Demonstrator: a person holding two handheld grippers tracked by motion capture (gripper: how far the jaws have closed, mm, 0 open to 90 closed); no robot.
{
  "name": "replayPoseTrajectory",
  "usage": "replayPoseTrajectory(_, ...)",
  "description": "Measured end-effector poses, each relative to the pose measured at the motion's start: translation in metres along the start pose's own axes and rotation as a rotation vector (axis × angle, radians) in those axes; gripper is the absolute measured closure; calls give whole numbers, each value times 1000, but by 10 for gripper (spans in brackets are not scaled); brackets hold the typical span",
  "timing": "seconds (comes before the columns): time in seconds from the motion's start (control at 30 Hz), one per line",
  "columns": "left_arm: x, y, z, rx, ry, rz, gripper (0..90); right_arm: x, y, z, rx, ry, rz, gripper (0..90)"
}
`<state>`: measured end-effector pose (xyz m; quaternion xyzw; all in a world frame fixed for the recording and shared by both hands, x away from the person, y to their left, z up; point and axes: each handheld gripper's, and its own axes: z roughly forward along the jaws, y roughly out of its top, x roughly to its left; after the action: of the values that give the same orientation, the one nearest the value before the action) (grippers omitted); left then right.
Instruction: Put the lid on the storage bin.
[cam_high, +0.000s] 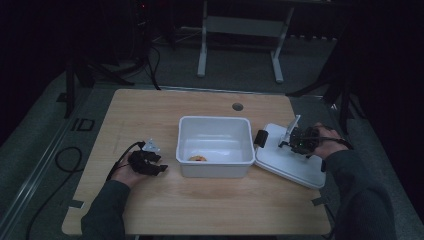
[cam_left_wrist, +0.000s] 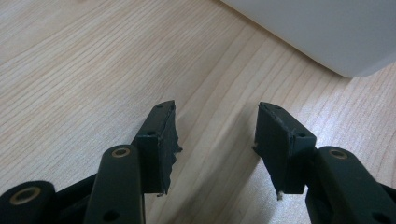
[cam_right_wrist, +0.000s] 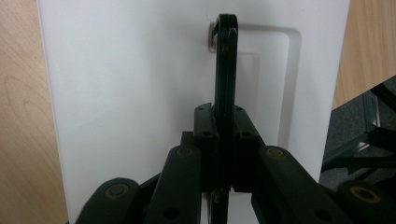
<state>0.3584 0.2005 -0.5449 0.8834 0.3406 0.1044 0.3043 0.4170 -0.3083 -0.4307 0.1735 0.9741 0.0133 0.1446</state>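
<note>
A white bin (cam_high: 215, 165) stands in the middle of the wooden table (cam_high: 150, 110), with a small orange thing (cam_high: 197, 158) on its floor. Just right of the bin lies its white lid (cam_high: 295, 167) (cam_right_wrist: 140, 93). My right gripper (cam_high: 289, 143) (cam_right_wrist: 224, 114) is over the lid, shut on the lid's thin black handle (cam_right_wrist: 225, 60), which stands up between the jaws. My left gripper (cam_high: 161, 168) (cam_left_wrist: 217, 126) rests low over the bare wood left of the bin. It is open, with nothing between its jaws, and points toward the bin's corner (cam_left_wrist: 345, 42).
A black clip (cam_high: 260, 137) sits at the lid's left end, close to the bin wall. The lid's right corner reaches the table's right edge. A round hole (cam_high: 237, 106) lies behind the bin. Table legs (cam_high: 202, 55) stand on the dark floor beyond.
</note>
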Motion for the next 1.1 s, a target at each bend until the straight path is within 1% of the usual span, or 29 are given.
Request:
replayPoseTrajectory(0.27, -1, 1, 0, 7, 7, 7, 482, -3, -1, -12, -2, -2, -19, 841)
replayPoseTrajectory(0.4, -1, 1, 0, 7, 9, 8, 482, -5, -2, -19, -9, -18, -26, 841)
replayPoseTrajectory(0.87, -2, 2, 1, 9, 8, 16, 481, -7, -4, -34, -18, -21, -44, 841)
replayPoseTrajectory(1.1, -2, 2, 1, 9, 8, 15, 481, -8, -4, -43, -27, -31, -50, 841)
